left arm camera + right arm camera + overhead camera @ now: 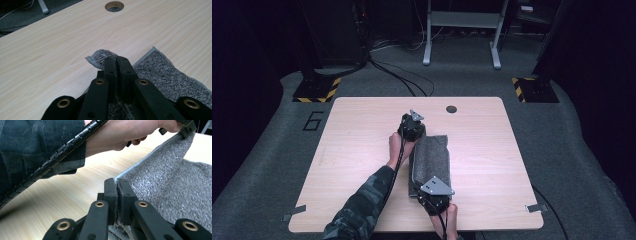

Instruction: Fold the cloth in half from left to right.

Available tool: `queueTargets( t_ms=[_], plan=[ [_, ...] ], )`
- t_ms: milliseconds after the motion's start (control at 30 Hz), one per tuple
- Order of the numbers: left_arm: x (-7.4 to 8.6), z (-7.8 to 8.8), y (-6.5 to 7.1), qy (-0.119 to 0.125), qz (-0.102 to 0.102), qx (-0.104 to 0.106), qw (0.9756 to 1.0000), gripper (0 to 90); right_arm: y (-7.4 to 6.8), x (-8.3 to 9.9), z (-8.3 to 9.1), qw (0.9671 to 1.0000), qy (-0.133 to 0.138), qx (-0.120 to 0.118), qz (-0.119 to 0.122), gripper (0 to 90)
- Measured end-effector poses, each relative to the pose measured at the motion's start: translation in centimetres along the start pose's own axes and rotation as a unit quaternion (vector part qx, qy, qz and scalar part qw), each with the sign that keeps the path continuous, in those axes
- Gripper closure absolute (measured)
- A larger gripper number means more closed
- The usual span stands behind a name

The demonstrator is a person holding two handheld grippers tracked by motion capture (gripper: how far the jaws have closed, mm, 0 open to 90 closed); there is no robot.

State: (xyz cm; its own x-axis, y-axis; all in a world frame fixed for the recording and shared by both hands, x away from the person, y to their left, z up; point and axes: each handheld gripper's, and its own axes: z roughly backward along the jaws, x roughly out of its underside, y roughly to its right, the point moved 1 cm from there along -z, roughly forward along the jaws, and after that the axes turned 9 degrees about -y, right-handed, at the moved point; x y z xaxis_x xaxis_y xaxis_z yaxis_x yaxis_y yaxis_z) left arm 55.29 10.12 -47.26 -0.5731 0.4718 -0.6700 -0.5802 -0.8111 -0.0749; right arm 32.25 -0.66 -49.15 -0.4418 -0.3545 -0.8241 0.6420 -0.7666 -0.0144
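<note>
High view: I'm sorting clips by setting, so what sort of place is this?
Probably a lab recording station: a light wooden table on grey carpet, yellow-and-black striped stand bases, and loose black cables across the floor.

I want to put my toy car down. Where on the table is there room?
Bare wood lies right of the grey towel, out to the table edge, and left of the sleeve. The middle is crowded: both grippers pinch the towel there.

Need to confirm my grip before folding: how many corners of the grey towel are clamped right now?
2: left claw pinches the far corner of the grey towel; right claw pinches the near one.
</note>
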Motion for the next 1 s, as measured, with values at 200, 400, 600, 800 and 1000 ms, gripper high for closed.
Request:
queueTargets(
  t_ms=[200, 400, 600, 800, 1000],
  plan=[
    [-0.1, -1.1, 0.8, -0.005, -0.006, 0.012, 0.9999, 85.9, 0.5, 0.6, 0.0, 0.9999, -0.006, 0.008, 0.002, 86.7],
    [-0.2, -1.9, 1.4, -0.013, -0.004, 0.02, 0.9997, 85.8, 1.3, 1.4, 0.2, 0.9996, -0.018, 0.018, -0.01, 86.6],
    [-0.4, -2.6, 2.1, -0.011, -0.003, 0.029, 0.9995, 85.8, 1.9, 1.9, 0.7, 0.9992, -0.019, 0.034, -0.013, 86.5],
    [-0.7, -2.7, 2.5, -0.014, -0.014, 0.034, 0.9992, 85.5, 2.2, 2.2, 1.1, 0.9985, -0.024, 0.046, -0.015, 86.4],
    [-0.8, -3.0, 2.8, -0.015, -0.017, 0.051, 0.9984, 78.6, 2.4, 2.4, 1.5, 0.9978, -0.031, 0.055, -0.019, 85.7]
  ],
)
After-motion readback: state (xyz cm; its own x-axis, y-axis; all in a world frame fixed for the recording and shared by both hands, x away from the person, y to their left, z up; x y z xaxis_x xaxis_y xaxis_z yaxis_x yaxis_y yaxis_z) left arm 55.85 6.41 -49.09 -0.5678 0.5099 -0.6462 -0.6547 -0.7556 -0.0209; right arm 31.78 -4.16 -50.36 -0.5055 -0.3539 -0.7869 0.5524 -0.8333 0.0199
